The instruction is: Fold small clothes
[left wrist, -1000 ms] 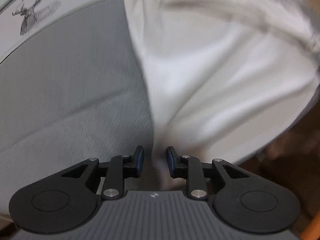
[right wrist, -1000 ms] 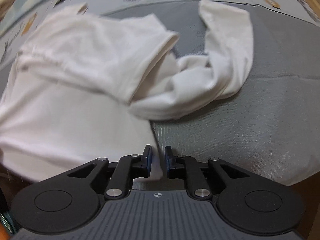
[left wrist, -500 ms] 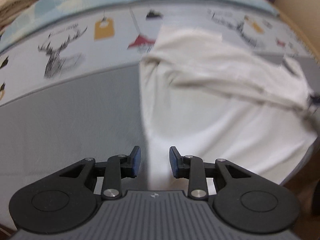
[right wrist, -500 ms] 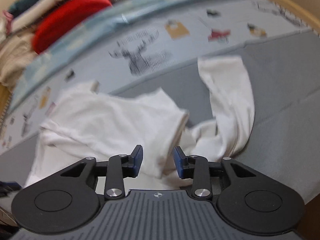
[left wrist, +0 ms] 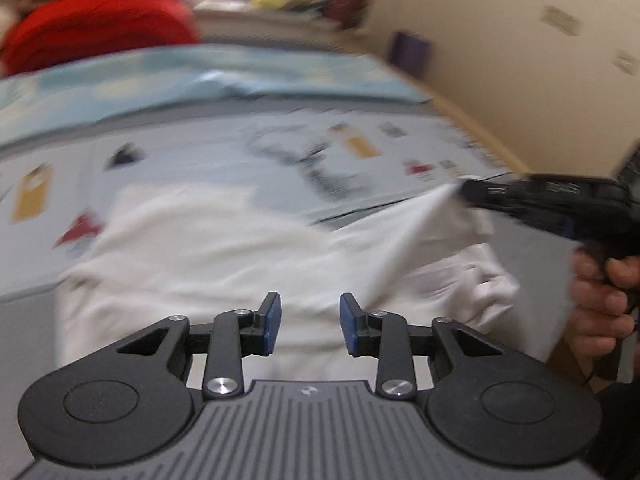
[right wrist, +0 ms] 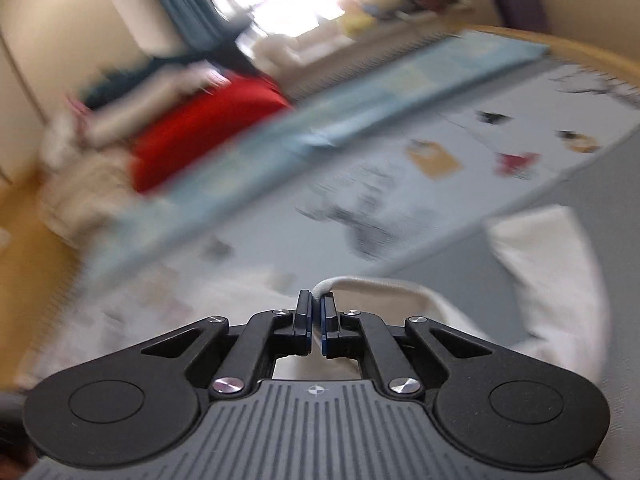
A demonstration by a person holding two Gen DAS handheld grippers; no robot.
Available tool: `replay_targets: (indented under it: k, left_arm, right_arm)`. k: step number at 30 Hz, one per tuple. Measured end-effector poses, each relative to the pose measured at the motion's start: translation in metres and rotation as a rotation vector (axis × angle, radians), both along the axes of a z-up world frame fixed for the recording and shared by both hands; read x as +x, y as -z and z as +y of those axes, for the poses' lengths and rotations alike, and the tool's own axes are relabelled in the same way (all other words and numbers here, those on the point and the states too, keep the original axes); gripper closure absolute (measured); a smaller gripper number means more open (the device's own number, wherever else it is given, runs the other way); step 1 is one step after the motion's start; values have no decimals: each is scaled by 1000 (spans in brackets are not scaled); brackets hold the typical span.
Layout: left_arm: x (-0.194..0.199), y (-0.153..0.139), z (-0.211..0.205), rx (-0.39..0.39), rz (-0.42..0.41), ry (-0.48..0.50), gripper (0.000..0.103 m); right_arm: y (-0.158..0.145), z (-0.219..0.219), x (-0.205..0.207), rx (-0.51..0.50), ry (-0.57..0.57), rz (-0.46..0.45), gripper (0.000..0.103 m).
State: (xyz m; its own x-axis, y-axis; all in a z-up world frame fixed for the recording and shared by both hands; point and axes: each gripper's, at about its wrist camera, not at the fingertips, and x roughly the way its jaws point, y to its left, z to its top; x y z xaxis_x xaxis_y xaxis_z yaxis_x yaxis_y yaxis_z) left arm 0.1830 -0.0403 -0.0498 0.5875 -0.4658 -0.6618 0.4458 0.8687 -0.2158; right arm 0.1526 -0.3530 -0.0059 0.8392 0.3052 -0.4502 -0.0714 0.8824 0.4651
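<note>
A white long-sleeved garment [left wrist: 208, 256] lies on a bed with a grey and deer-print cover [left wrist: 224, 148]. My left gripper [left wrist: 308, 322] is open and empty just above the garment's near part. My right gripper [right wrist: 317, 314] is shut on a hemmed edge of the garment [right wrist: 360, 284]. In the left wrist view the right gripper [left wrist: 464, 190] shows at the right, pulling a fold of the cloth up. One sleeve [right wrist: 548, 268] lies loose at the right. Both views are blurred by motion.
A red bundle [left wrist: 92, 28] and other piled clothes [right wrist: 80, 160] sit beyond the bed's far side. A pale blue blanket strip [left wrist: 200, 76] runs along the back. A beige wall [left wrist: 520, 60] stands at the right.
My left gripper let go of the garment's edge and opened wider. My right gripper opened, then shut on a hemmed edge and lifted it. Both cameras tilted up.
</note>
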Motion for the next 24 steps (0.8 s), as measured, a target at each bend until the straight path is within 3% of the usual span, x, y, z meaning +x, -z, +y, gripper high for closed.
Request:
replay_targets:
  k: [1, 2, 10, 12, 13, 15, 18, 20, 21, 24]
  left_arm:
    - [0, 2, -11, -6, -23, 23, 49]
    - [1, 5, -23, 4, -48, 43, 45]
    - [19, 28, -75, 22, -184, 123, 46]
    - [27, 34, -79, 13, -183, 148, 60]
    - [33, 37, -80, 3, -172, 172, 95]
    - [44, 41, -80, 15, -155, 181, 100]
    - [68, 46, -58, 105, -113, 83, 100]
    - [92, 50, -24, 119, -42, -40, 100]
    - [105, 51, 2, 119, 2, -122, 100]
    - [134, 57, 90, 125, 103, -354, 100]
  right_arm:
    - [-1, 0, 1, 35, -34, -12, 100]
    - [-1, 1, 3, 56, -63, -15, 100]
    - [-4, 13, 15, 92, -241, -34, 100]
    - [-6, 14, 18, 115, -270, -38, 100]
    - [-7, 14, 19, 134, -290, -36, 100]
    - [-8, 19, 24, 153, -314, -28, 99]
    - [-13, 19, 30, 125, -254, -42, 87]
    - [-19, 12, 29, 102, -148, -107, 58]
    - [-22, 8, 29, 75, -83, -138, 52]
    - [-14, 5, 49, -77, 55, -66, 48]
